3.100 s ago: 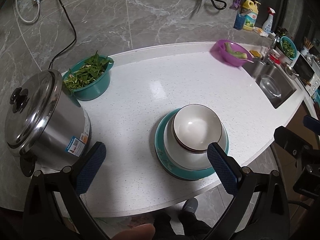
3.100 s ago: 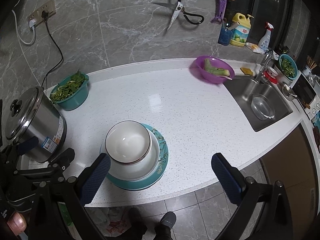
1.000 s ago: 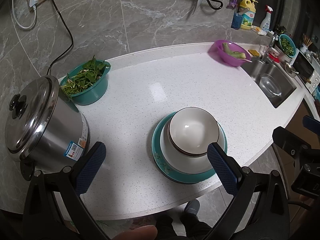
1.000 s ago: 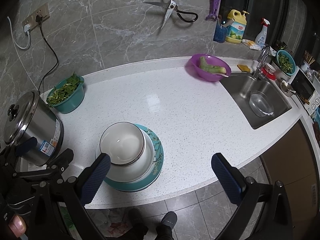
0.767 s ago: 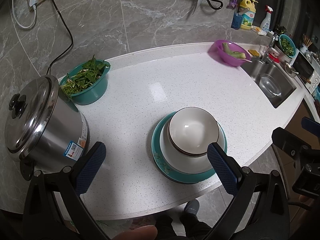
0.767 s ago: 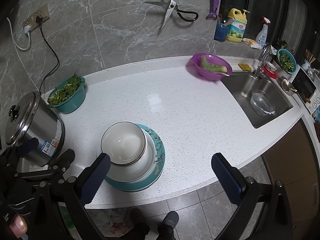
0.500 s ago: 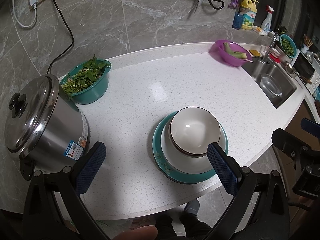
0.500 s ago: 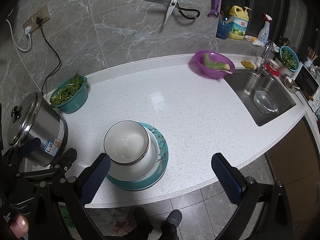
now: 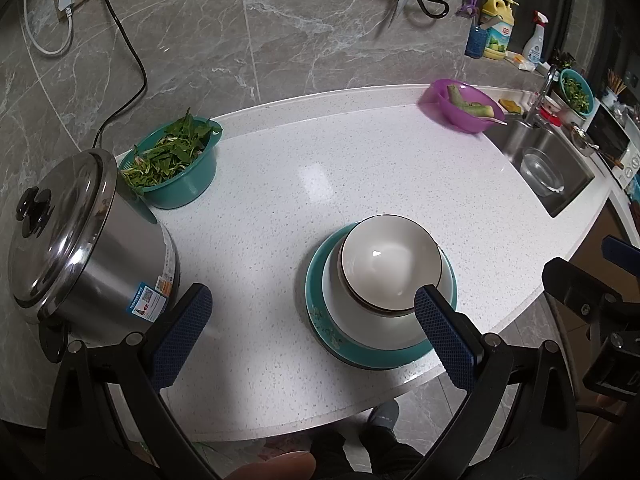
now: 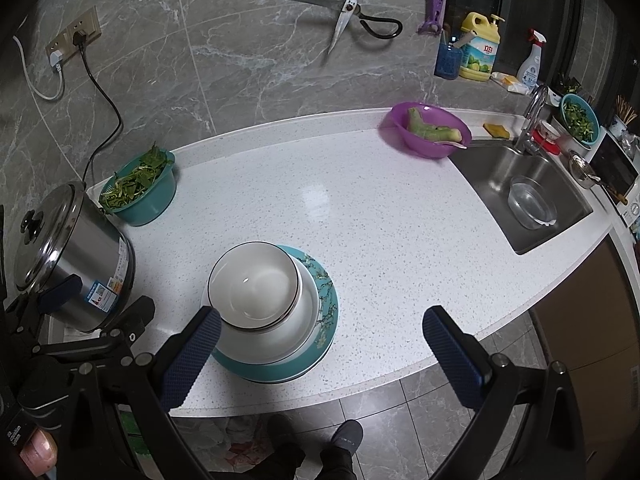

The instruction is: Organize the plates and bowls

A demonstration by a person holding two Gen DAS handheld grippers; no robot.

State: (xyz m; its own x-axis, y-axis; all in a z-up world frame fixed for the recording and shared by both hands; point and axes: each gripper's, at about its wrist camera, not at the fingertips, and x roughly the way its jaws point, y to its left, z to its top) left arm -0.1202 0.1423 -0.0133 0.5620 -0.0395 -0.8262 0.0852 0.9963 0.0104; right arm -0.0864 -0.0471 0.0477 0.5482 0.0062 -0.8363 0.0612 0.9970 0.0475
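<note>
A white bowl with a dark rim (image 9: 390, 262) (image 10: 253, 284) sits nested in a larger white bowl (image 9: 348, 320) (image 10: 296, 324), which stands on a teal flowered plate (image 9: 316, 284) (image 10: 326, 300) near the front edge of the white counter. My left gripper (image 9: 316, 336) is open and empty, held above the counter's front edge, its right finger in front of the stack. My right gripper (image 10: 320, 356) is open and empty, its left finger in front of the stack.
A steel pot with lid (image 9: 76, 240) (image 10: 60, 252) stands at the left. A teal bowl of greens (image 9: 172, 164) (image 10: 138, 188) sits behind it. A purple bowl (image 9: 460, 106) (image 10: 426, 130) is at the back right beside the sink (image 9: 548, 172) (image 10: 524, 196).
Both grippers have drifted slightly; the view shifts a little. The stack of bowls and plate has not moved. Both grippers stay open and empty.
</note>
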